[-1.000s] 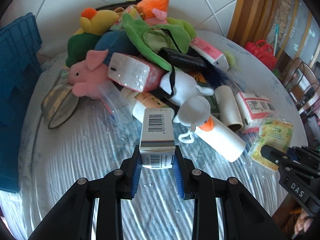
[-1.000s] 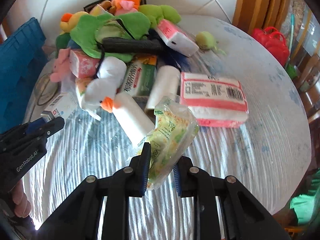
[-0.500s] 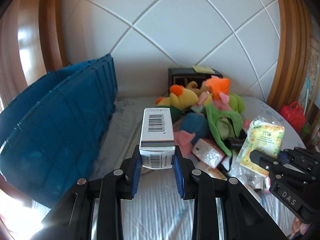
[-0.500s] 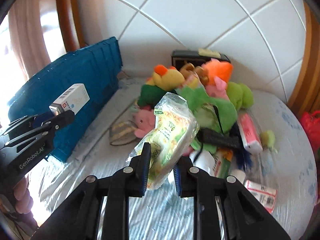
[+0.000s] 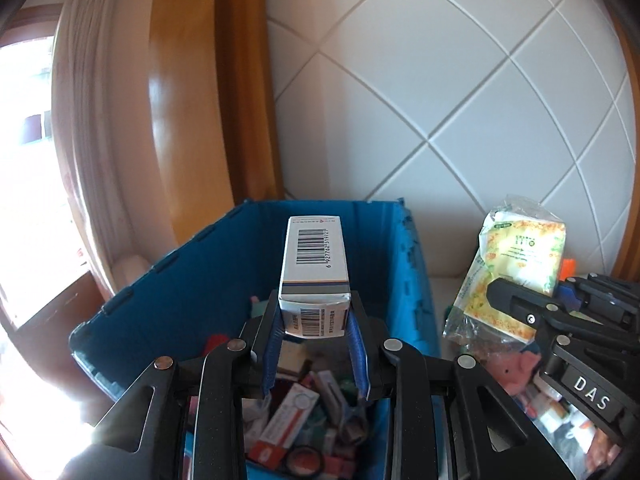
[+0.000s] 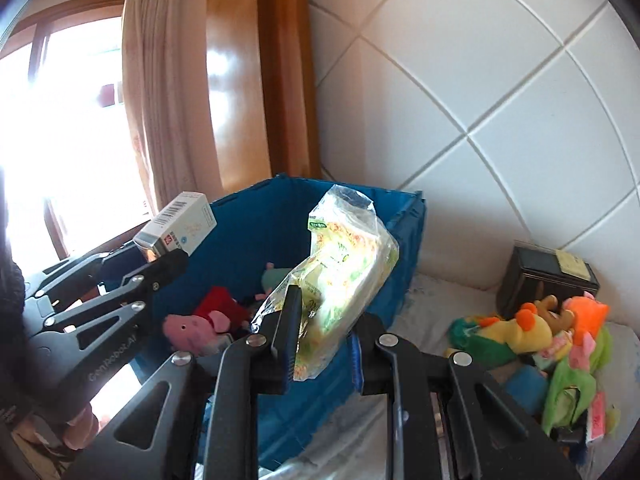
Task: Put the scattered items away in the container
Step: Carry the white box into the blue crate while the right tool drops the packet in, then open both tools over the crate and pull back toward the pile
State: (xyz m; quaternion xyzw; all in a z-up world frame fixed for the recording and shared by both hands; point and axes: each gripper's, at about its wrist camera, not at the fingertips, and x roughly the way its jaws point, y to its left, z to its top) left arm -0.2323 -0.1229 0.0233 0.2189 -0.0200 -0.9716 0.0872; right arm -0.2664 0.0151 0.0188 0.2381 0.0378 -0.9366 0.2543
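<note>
My left gripper [image 5: 314, 322] is shut on a white barcode box [image 5: 313, 264] and holds it above the open blue crate [image 5: 224, 256]. The box [image 6: 176, 226] and the left gripper [image 6: 160, 264] also show in the right wrist view. My right gripper [image 6: 322, 344] is shut on a clear bag of yellow-green packets [image 6: 344, 272], held over the crate's near right wall [image 6: 404, 248]. The bag [image 5: 516, 264] also shows in the left wrist view. The crate holds several small boxes [image 5: 296, 408] and a pink pig toy [image 6: 192, 328].
A pile of plush toys [image 6: 560, 344] lies on the table right of the crate, with a dark box [image 6: 548, 280] behind it by the tiled wall. A wooden frame and curtain [image 6: 160, 100] stand behind the crate.
Both grippers have swung left from the pile to the crate, still holding the box and the bag. The left one is now over the crate's opening.
</note>
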